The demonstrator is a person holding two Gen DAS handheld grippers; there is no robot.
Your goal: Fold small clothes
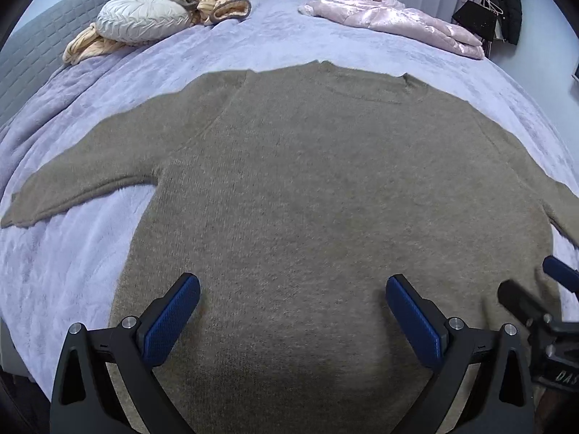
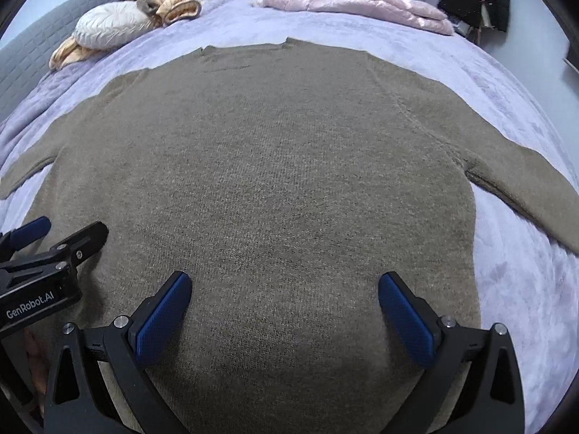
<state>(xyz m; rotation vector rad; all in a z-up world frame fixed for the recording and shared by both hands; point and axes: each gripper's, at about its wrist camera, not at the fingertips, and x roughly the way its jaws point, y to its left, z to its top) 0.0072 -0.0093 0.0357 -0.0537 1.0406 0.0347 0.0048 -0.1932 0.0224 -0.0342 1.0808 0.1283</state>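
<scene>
An olive-brown knit sweater (image 1: 307, 188) lies flat on the lavender bed cover (image 1: 72, 253), collar at the far side, both sleeves spread out to the sides. It also fills the right wrist view (image 2: 275, 181). My left gripper (image 1: 292, 289) is open and empty, hovering over the sweater's lower body. My right gripper (image 2: 284, 285) is open and empty, over the lower body further right. The right gripper shows at the right edge of the left wrist view (image 1: 535, 289). The left gripper shows at the left edge of the right wrist view (image 2: 58, 238).
A pink shiny jacket (image 1: 398, 18) lies at the far right of the bed. A white round cushion (image 1: 141, 16) and peach-coloured clothes (image 1: 210, 0) lie at the far left by the grey headboard (image 1: 32, 50). Dark clothes hang at the far right (image 1: 506, 0).
</scene>
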